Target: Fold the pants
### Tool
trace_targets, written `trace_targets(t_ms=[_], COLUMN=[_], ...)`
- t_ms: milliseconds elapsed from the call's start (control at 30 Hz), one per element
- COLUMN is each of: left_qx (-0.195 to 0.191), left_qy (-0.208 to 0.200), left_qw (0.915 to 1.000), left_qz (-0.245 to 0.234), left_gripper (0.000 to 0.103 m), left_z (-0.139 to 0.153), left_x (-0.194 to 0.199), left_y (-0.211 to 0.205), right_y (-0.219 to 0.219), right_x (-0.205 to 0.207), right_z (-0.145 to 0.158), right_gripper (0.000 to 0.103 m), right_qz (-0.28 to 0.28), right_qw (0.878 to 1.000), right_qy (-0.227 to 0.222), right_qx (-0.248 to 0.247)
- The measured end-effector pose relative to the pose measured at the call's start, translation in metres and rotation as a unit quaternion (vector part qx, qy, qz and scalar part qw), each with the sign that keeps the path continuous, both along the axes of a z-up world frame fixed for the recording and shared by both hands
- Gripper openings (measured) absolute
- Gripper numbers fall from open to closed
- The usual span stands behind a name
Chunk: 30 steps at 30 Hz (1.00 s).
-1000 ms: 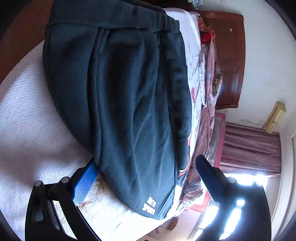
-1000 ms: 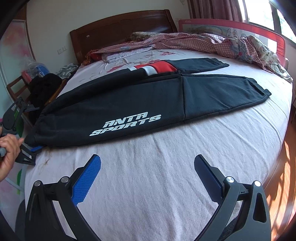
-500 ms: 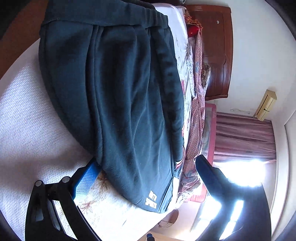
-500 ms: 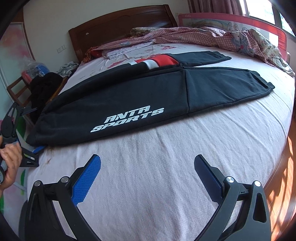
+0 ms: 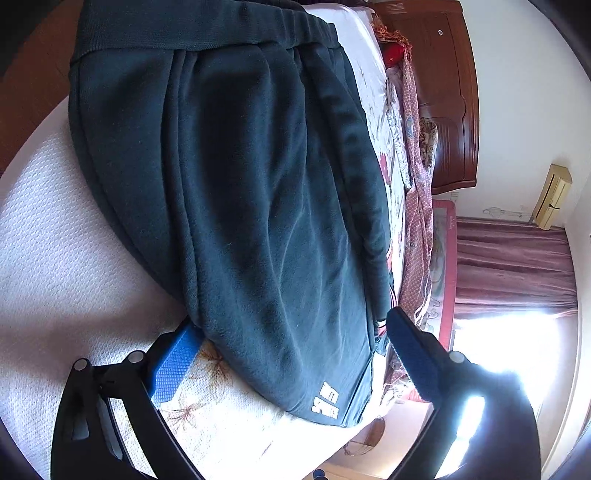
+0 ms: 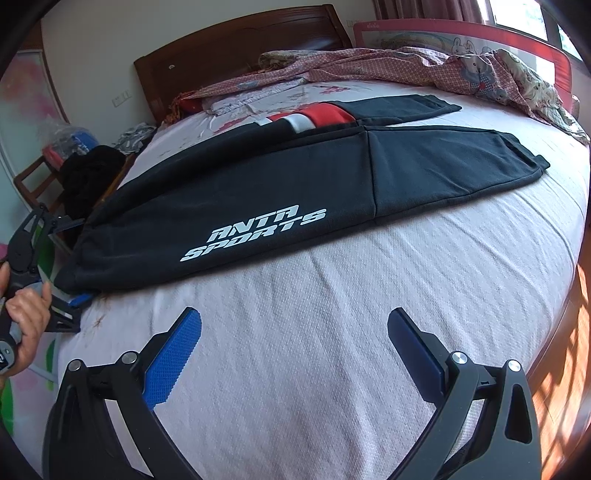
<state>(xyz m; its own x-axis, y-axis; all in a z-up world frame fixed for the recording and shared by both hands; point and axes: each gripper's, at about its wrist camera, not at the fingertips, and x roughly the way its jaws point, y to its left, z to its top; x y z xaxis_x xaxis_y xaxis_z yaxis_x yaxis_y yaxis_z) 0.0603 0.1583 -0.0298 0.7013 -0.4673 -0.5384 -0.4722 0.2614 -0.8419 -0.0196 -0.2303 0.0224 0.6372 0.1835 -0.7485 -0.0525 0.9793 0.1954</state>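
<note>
Dark sweatpants (image 6: 258,192) with a white "ANTA SPORTS" print lie flat across the bed, legs side by side, cuffs to the right. In the left wrist view the pants (image 5: 258,184) fill the frame, waistband at the top. My left gripper (image 5: 291,328) straddles the waist-end corner. Its blue pad (image 5: 177,358) lies on the sheet under the fabric's edge and the other finger stands clear above. Its jaws are closing with the fabric between them, without pressing. A hand (image 6: 26,321) holds it at the bed's left edge. My right gripper (image 6: 295,321) hovers open over bare sheet, short of the pants.
The bed (image 6: 332,332) has a white textured sheet. A wooden headboard (image 6: 236,48), a pink checked quilt (image 6: 406,66) and a red bed rail (image 6: 461,33) stand at the back. A chair with dark clothes (image 6: 88,173) is beside the bed on the left.
The left gripper rolled a little and its fingers came slightly closer together around the pants' corner. The right gripper and the pants stayed where they were.
</note>
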Motion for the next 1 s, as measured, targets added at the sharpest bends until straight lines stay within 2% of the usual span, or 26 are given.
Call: trace_targets(t_ms=[100, 133, 167, 233, 367, 500, 567, 633, 700, 767, 833, 900, 967, 1000], left_qx=[0.001, 0.001, 0.001, -0.002, -0.026, -0.025, -0.027, -0.015, -0.011, -0.015, -0.016, -0.033, -0.033, -0.031], left_qy=[0.013, 0.028, 0.053, 0.057, 0.04, 0.028, 0.002, -0.024, -0.048, -0.069, -0.081, -0.088, -0.093, -0.098], left_qw=[0.9998, 0.9993, 0.9979, 0.9976, 0.9979, 0.9976, 0.9977, 0.9982, 0.9978, 0.9966, 0.9957, 0.9948, 0.9945, 0.9942], left_qz=[0.015, 0.026, 0.038, 0.04, 0.043, 0.058, 0.063, 0.053, 0.045, 0.043, 0.041, 0.04, 0.035, 0.032], left_gripper=[0.077, 0.056, 0.027, 0.013, 0.009, 0.008, 0.008, 0.007, 0.007, 0.007, 0.007, 0.007, 0.007, 0.007], left_z=[-0.005, -0.008, -0.013, -0.02, -0.029, -0.016, -0.004, 0.014, 0.03, 0.042, 0.049, 0.051, 0.057, 0.061], left_x=[-0.006, -0.01, -0.015, -0.021, -0.027, -0.031, -0.034, -0.037, -0.042, -0.047, -0.053, -0.057, -0.062, -0.063], left_y=[0.004, 0.005, 0.007, 0.01, 0.013, 0.009, 0.005, 0.0, -0.005, -0.01, -0.014, -0.016, -0.02, -0.022], right_y=[0.001, 0.001, 0.001, 0.003, 0.007, 0.005, -0.002, -0.013, -0.029, -0.05, -0.068, -0.077, -0.076, -0.073], right_x=[0.001, 0.001, 0.001, 0.001, -0.001, -0.001, -0.002, 0.002, 0.009, 0.019, 0.032, 0.044, 0.058, 0.063], right_z=[-0.001, -0.002, -0.002, -0.002, -0.003, -0.002, 0.001, 0.001, -0.002, -0.011, -0.025, -0.033, -0.046, -0.052], right_gripper=[0.1, 0.1, 0.1, 0.1, 0.1, 0.1, 0.1, 0.1, 0.1, 0.1, 0.1, 0.1, 0.1, 0.1], right_qz=[0.001, 0.001, 0.002, 0.005, 0.013, 0.013, 0.005, -0.004, -0.012, -0.034, -0.062, -0.077, -0.067, -0.068], right_qw=[1.0, 1.0, 1.0, 1.0, 1.0, 1.0, 1.0, 0.999, 0.995, 0.978, 0.951, 0.921, 0.88, 0.863], right_qy=[0.004, 0.006, 0.008, 0.009, 0.009, 0.008, 0.006, 0.018, 0.043, 0.078, 0.123, 0.136, 0.159, 0.176], right_qx=[0.001, 0.003, 0.004, 0.004, -0.003, -0.002, 0.007, 0.035, 0.092, 0.188, 0.278, 0.357, 0.442, 0.468])
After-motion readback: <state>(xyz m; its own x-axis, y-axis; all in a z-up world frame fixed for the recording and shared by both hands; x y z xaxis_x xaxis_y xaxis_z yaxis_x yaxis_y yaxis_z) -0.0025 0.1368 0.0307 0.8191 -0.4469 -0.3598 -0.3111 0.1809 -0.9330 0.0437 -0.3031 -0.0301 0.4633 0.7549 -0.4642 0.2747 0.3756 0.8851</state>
